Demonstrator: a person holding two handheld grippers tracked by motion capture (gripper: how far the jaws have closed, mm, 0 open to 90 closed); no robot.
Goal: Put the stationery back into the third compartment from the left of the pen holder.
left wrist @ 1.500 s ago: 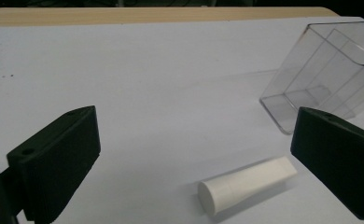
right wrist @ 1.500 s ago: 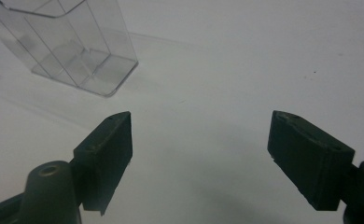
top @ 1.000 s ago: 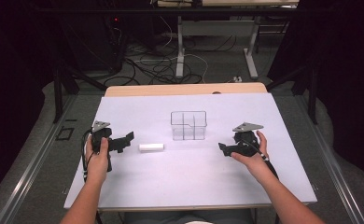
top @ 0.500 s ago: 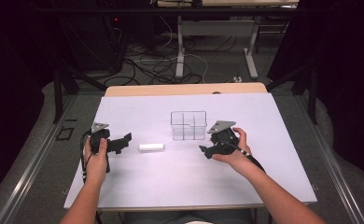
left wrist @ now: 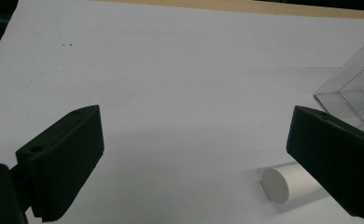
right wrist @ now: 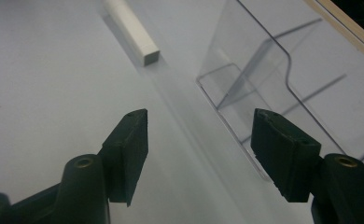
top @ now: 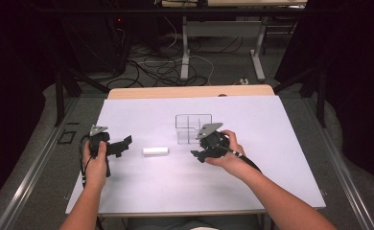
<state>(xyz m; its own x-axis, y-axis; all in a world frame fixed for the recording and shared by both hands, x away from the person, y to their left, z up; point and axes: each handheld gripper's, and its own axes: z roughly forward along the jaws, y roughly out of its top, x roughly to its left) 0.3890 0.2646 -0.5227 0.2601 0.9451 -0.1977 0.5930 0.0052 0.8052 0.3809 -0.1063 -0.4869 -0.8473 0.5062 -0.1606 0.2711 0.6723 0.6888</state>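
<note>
A short white stick (top: 155,151) lies on the white table sheet (top: 142,191), left of centre. Behind and to its right stands a clear plastic box (top: 193,127) with compartments. My left gripper (top: 125,143) rests at the left, jaws wide open and pointing at the stick; the stick's round end (left wrist: 278,184) lies just ahead of one jaw. My right gripper (top: 198,155) is just in front of the box, aimed left toward the stick (right wrist: 133,30). Its jaws (right wrist: 201,126) have just been closing and stand partly open with nothing between them, the box wall (right wrist: 245,60) close to one of them.
A wooden table edge (top: 190,91) shows beyond the sheet. Behind the table the floor carries cables (top: 161,67) and desk legs (top: 185,52). A metal rail (top: 31,172) runs along the left side.
My right gripper has moved left from the right part of the table to just in front of the clear box, and its jaws have narrowed. The left gripper has stayed put.
</note>
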